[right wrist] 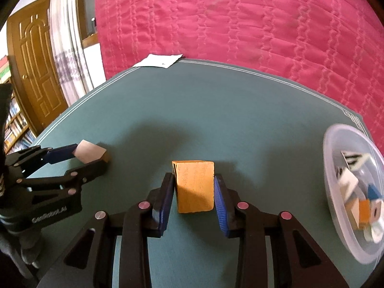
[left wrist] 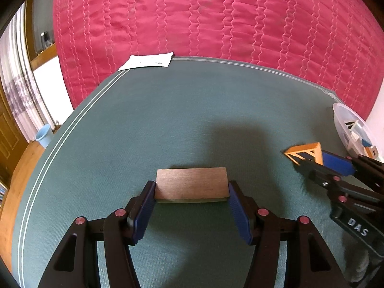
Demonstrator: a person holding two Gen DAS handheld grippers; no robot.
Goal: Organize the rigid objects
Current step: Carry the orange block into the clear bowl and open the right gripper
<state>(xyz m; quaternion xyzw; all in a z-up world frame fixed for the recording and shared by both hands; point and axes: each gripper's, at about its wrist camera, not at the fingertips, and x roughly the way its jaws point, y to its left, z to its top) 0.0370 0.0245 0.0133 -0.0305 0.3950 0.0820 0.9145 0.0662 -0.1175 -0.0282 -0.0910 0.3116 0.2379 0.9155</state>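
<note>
A brown wooden block (left wrist: 191, 184) lies flat on the green mat (left wrist: 168, 124). My left gripper (left wrist: 191, 187) is closed on its two ends, both blue pads touching it. An orange wooden block (right wrist: 195, 185) sits between the pads of my right gripper (right wrist: 194, 180), which press on its sides. In the left wrist view the orange block (left wrist: 306, 153) and right gripper (left wrist: 312, 160) show at the right. In the right wrist view the brown block (right wrist: 92, 153) and left gripper (right wrist: 91, 156) show at the left.
A clear plastic bowl (right wrist: 336, 144) with several small blocks stands at the mat's right edge; it also shows in the left wrist view (left wrist: 340, 112). A white paper (left wrist: 146, 62) lies at the mat's far edge. A pink quilt (left wrist: 216, 19) lies behind.
</note>
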